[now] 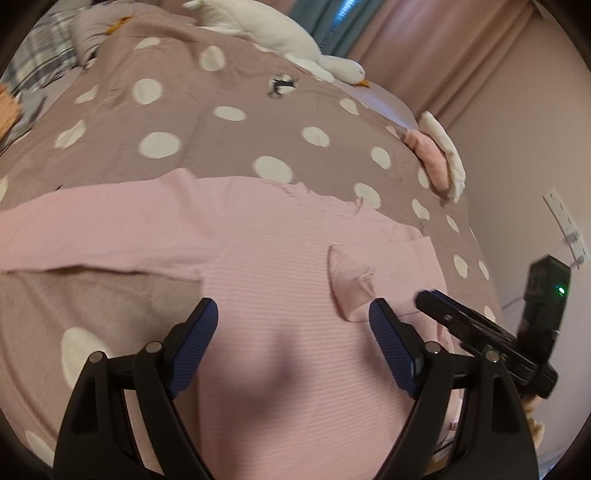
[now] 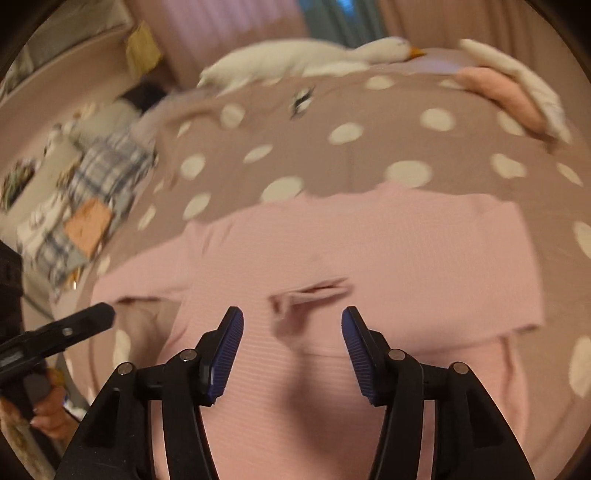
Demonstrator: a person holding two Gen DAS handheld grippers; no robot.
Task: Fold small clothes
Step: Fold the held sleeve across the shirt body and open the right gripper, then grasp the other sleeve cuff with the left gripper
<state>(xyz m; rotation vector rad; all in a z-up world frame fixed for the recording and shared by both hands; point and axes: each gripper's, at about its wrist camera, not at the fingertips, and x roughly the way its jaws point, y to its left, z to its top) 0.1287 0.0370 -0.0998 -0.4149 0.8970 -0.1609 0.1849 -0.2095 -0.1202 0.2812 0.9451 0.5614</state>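
We see pink top (image 1: 295,251) on bed (image 1: 184,122), hem cut off; left tool (image 1: 293,321), right tool (image 2: 291,325) agape, empty.

bedspread (image 1: 229,147) open, plush goose (image 1: 266,26) beyond

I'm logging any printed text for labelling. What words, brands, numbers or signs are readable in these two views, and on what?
None can be read in either view.
Pink top: plain ribbed knit, no print visible.
Spotted duvet: one small dark mark, too small and blurred to tell whether it is lettering.
Clutter on the floor beside the bed: too blurred to read.
Black device with the green light: no legible marking.
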